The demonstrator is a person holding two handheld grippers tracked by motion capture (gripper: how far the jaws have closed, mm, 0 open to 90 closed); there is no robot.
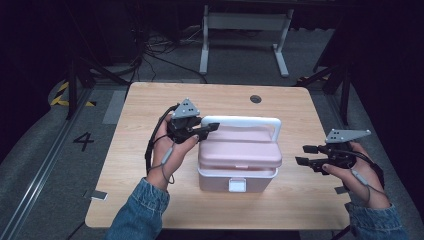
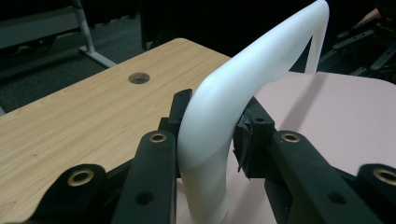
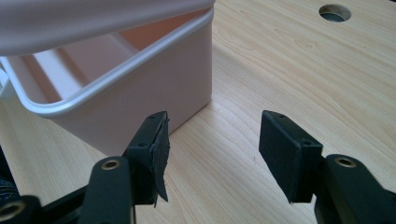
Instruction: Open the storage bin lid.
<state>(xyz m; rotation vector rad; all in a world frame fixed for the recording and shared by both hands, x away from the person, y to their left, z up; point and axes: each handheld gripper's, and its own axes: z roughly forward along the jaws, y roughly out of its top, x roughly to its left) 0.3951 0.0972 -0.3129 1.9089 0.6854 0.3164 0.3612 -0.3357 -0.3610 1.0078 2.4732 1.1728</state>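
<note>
My left gripper (image 1: 212,127) jaws clenched on white curved plastic handle (image 2: 219,107) of pink plastic box (image 1: 239,161); my right gripper (image 3: 210,154) jaws released, beside box on wooden surface (image 1: 140,125).

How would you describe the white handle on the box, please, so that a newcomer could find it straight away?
On the wooden table stands a pink box with its lid lifted a little. Over the lid arches the white handle, a smooth bar with rounded corners, and the left gripper is shut on its left corner. Unlike the small white latch at the front, it spans the whole lid.

Smooth glossy white plastic handle (image 2: 243,79), matt pink plastic box (image 1: 238,165), wood-grain table (image 1: 150,100).
</note>
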